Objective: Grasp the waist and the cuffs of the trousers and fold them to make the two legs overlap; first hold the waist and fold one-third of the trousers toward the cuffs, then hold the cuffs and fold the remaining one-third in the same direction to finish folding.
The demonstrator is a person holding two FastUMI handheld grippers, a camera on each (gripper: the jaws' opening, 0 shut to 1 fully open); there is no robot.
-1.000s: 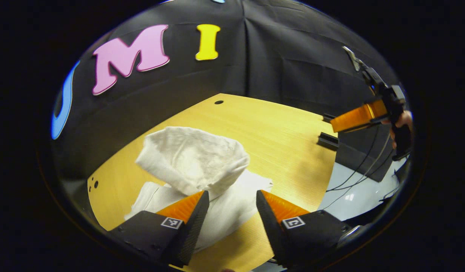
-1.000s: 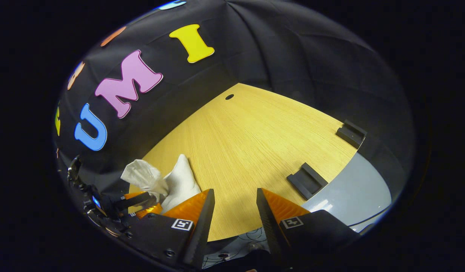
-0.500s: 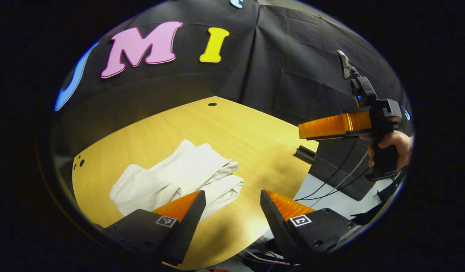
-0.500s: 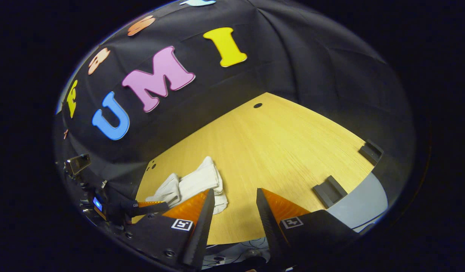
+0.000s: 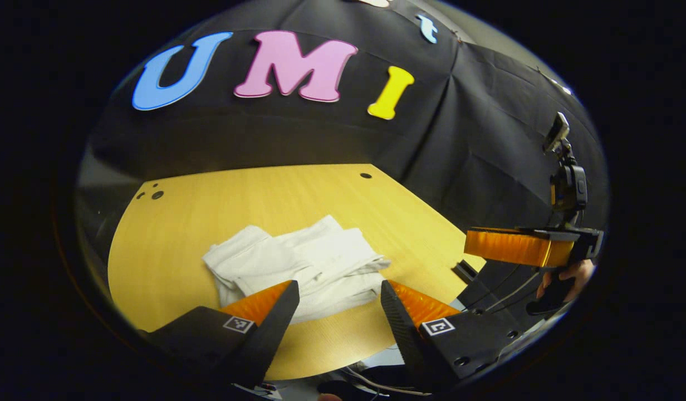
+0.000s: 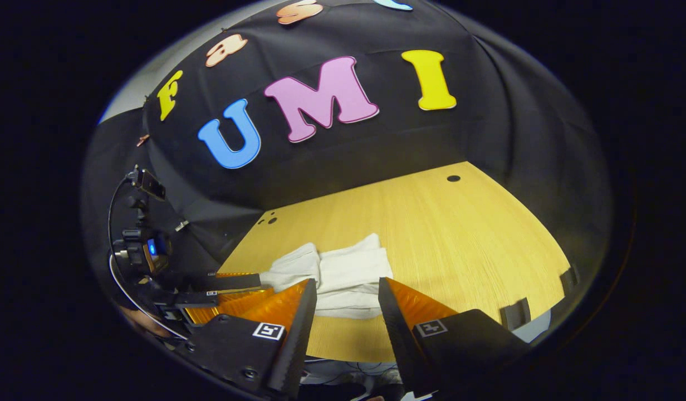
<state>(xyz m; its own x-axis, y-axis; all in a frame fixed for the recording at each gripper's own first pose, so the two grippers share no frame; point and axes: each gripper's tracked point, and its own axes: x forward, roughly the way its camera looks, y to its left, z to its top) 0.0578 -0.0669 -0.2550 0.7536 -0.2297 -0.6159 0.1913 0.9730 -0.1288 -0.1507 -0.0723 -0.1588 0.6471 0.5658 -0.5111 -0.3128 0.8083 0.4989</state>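
So the trousers (image 5: 298, 267) are sitting in a folded white bundle on the wooden table (image 5: 209, 200), close to its near edge, and to me the folding looks basically done. What could still go wrong: the top layer looks loose and a bit rumpled on the side away from the table's two small holes, so any stray brush from a finger coming back over the table could drag it open, and the bundle is close enough to the near edge that a nudge could push part of it off. The left gripper (image 5: 338, 295) hangs above the near edge with its fingers spread wide, nothing between them, trousers just beyond the tips. The right gripper (image 6: 346, 295) is the same, wide apart and empty, pulled back off the near edge, clear of the cloth
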